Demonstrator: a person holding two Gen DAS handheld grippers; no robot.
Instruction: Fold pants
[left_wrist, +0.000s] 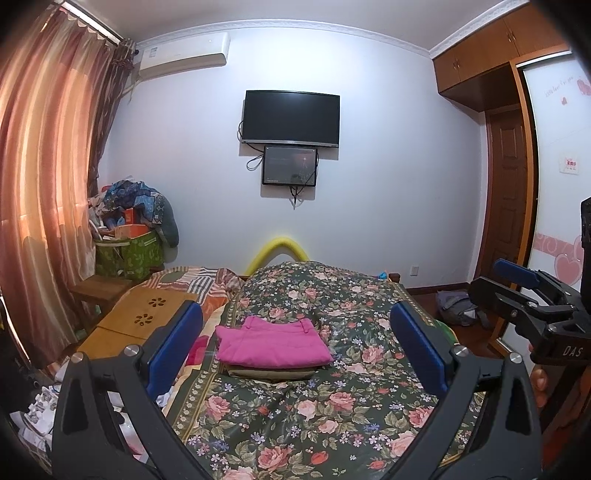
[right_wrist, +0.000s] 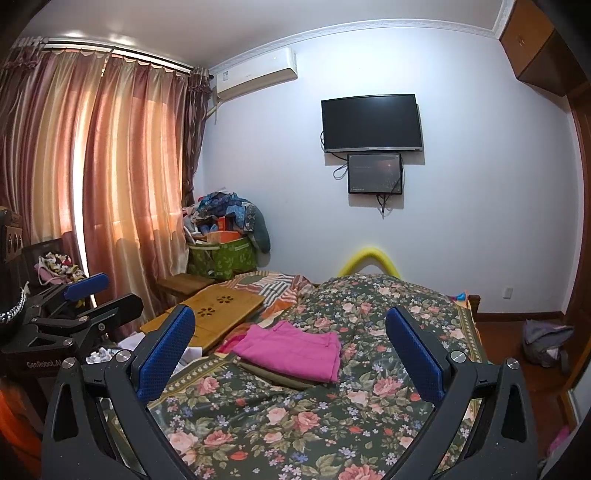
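Folded pink pants (left_wrist: 273, 343) lie on top of a folded olive-brown garment (left_wrist: 269, 372) on the floral bed cover (left_wrist: 332, 424). They also show in the right wrist view (right_wrist: 291, 349), with the olive garment (right_wrist: 273, 376) under them. My left gripper (left_wrist: 295, 332) is open and empty, held above the bed short of the stack. My right gripper (right_wrist: 291, 339) is open and empty, also back from the stack. The right gripper shows at the right edge of the left wrist view (left_wrist: 524, 291), and the left one at the left edge of the right wrist view (right_wrist: 85, 299).
A wooden lap table (left_wrist: 136, 317) lies on the bed's left side beside a striped quilt (left_wrist: 199, 280). A green storage bag (left_wrist: 129, 254) piled with items stands by the curtain. A grey backpack (left_wrist: 460, 308) is on the floor at right. A TV (left_wrist: 291, 118) hangs on the far wall.
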